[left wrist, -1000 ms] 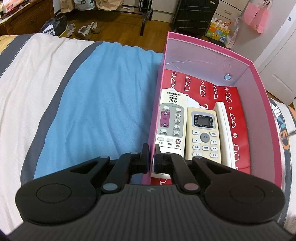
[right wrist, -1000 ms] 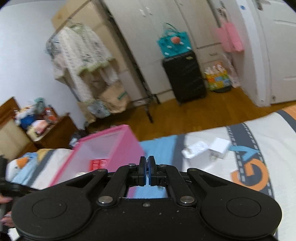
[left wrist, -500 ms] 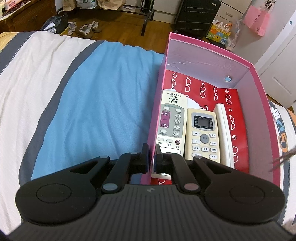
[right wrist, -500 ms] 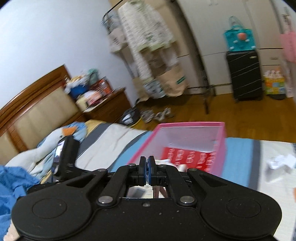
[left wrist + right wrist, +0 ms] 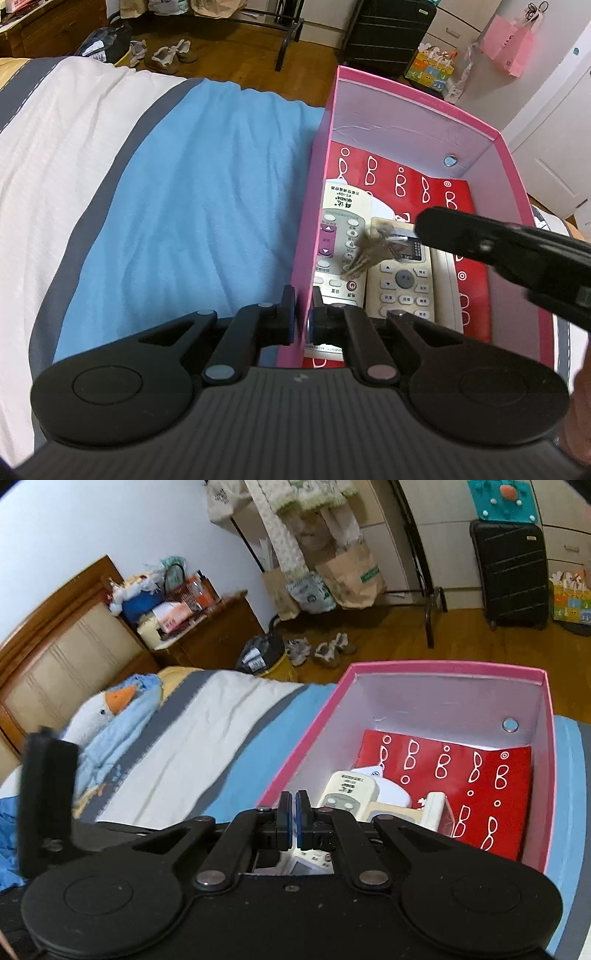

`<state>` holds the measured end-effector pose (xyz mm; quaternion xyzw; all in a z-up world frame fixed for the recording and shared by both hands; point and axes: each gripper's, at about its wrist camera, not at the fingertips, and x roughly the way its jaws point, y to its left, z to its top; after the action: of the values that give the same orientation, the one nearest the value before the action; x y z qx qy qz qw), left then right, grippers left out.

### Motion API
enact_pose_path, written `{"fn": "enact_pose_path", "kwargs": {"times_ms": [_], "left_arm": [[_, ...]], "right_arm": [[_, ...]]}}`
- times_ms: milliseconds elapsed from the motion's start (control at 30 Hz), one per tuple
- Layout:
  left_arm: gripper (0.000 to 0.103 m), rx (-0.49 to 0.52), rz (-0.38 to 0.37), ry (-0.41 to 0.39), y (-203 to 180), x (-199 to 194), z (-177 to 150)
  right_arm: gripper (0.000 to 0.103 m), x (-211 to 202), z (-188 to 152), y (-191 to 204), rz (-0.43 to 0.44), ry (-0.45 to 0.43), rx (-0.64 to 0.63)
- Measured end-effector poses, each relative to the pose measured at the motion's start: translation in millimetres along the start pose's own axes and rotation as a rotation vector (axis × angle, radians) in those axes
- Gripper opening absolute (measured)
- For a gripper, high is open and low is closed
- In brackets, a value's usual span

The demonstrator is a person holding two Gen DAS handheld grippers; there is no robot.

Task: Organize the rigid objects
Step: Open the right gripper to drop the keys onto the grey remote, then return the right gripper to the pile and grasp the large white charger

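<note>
A pink box [image 5: 417, 99] stands on the bed, with my left gripper [image 5: 303, 314] shut on its near left wall. Inside lie a grey-white remote [image 5: 340, 206], a cream remote [image 5: 406, 284] and a white handset [image 5: 448, 273] on red patterned paper [image 5: 476, 266]. My right gripper [image 5: 419, 227] reaches in from the right above the remotes. A blurred bunch of keys [image 5: 364, 254] hangs at its tip. In its own view the right gripper [image 5: 294, 819] shows only a thin gap as its jaws are opening; the keys are hidden there. The pink box [image 5: 443, 701] lies just ahead of it.
The bed cover [image 5: 203, 221] has blue, grey and white stripes. A goose plush toy [image 5: 99, 709] lies by the wooden headboard [image 5: 62, 657]. A cluttered nightstand [image 5: 218, 635], shoes [image 5: 325, 650] and a black suitcase [image 5: 513, 572] stand on the wooden floor beyond the bed.
My right gripper swung from the far side of the bed to above the box and now shows in the left wrist view with keys at its tip. The left gripper stayed put.
</note>
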<state>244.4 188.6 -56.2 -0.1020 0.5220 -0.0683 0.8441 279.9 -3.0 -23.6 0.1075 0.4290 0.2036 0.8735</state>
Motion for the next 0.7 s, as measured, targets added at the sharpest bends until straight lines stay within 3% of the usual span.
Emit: {"fn": "enact_pose_path", "kwargs": {"times_ms": [67,167,367,700], "left_arm": [[0.006,-0.001,0.000,0.000,0,0,0],[0.006,-0.001,0.001,0.001,-1,0,0],[0.006,0.006,0.012,0.003,-3,-1,0],[0.006,0.026,0.056,0.010,-13,2,1]], "right_arm": [[0.012,-2,-1,-1,-0.065,-0.017,-0.013],[0.035,-20,-5,-4,-0.107,-0.037,-0.041],[0.051,-92,-8,-22,-0.172,-0.127,-0.083],[0.060,-176,-9,-95,-0.273,-0.169,-0.039]]}}
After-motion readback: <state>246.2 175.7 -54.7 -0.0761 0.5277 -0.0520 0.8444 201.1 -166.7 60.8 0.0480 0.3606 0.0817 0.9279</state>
